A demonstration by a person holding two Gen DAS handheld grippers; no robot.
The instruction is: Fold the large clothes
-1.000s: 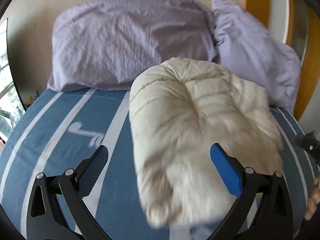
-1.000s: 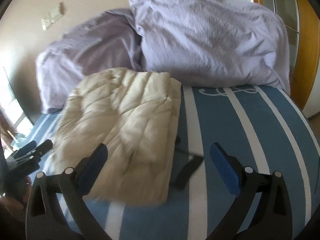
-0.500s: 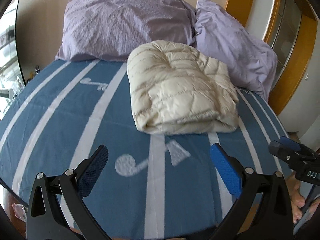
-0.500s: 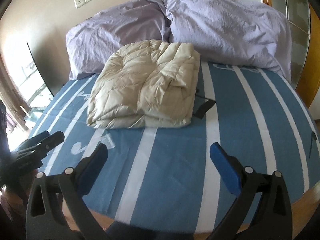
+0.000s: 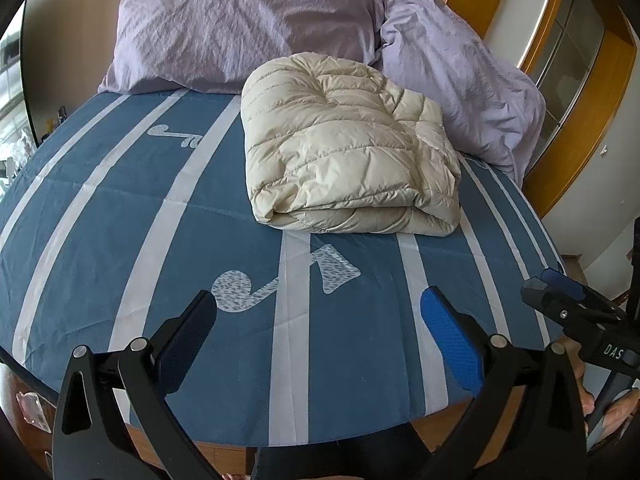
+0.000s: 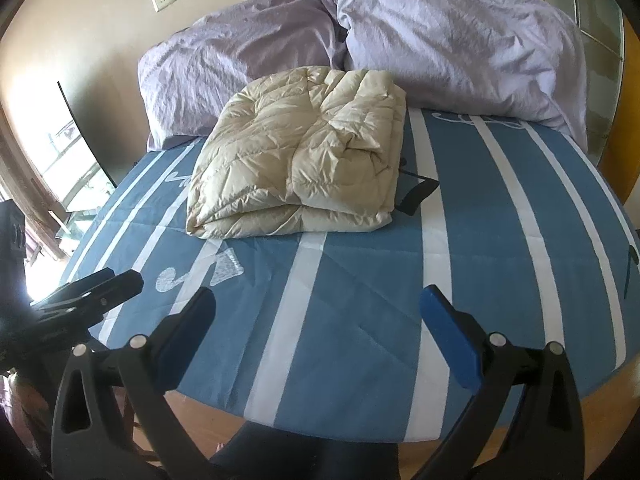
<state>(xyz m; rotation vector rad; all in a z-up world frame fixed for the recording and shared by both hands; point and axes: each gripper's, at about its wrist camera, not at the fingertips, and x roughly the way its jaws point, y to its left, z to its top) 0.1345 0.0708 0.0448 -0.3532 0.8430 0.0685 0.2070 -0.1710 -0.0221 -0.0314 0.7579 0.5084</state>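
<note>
Now puffy quilted jacket point(image 5: 344, 152) — folded rect.

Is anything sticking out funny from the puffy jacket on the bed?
Yes. A black strap pokes out from under the right edge of the folded cream jacket and lies loose on the blue striped sheet. Otherwise the bundle looks tidy. Both grippers hang open, away from it.

Cream jacket point(image 5: 348, 148), blue white-striped sheet point(image 5: 120, 220), lilac pillows point(image 5: 248, 28).
</note>
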